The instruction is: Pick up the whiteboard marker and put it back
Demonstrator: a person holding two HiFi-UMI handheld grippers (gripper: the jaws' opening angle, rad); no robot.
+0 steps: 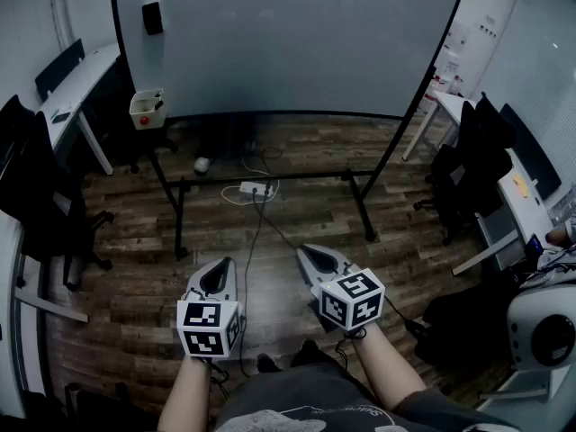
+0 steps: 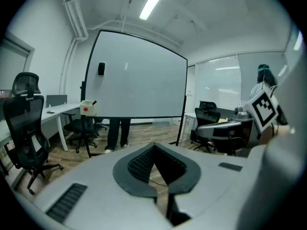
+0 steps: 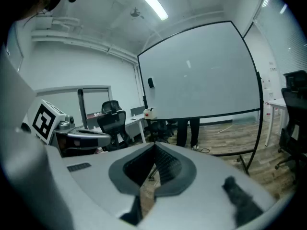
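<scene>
A thin dark stick (image 2: 93,102), too small to call the marker for certain, pokes up from the small box (image 1: 146,109) at the whiteboard's (image 1: 288,43) left edge. In the left gripper view it leans rightward. The left gripper (image 1: 215,280) and right gripper (image 1: 318,260) are well apart from it, their jaws closed on nothing.

Whiteboard (image 1: 288,43) top cut off; person (image 2: 117,133) behind it hidden save legs; box (image 1: 146,108) contents too small
</scene>
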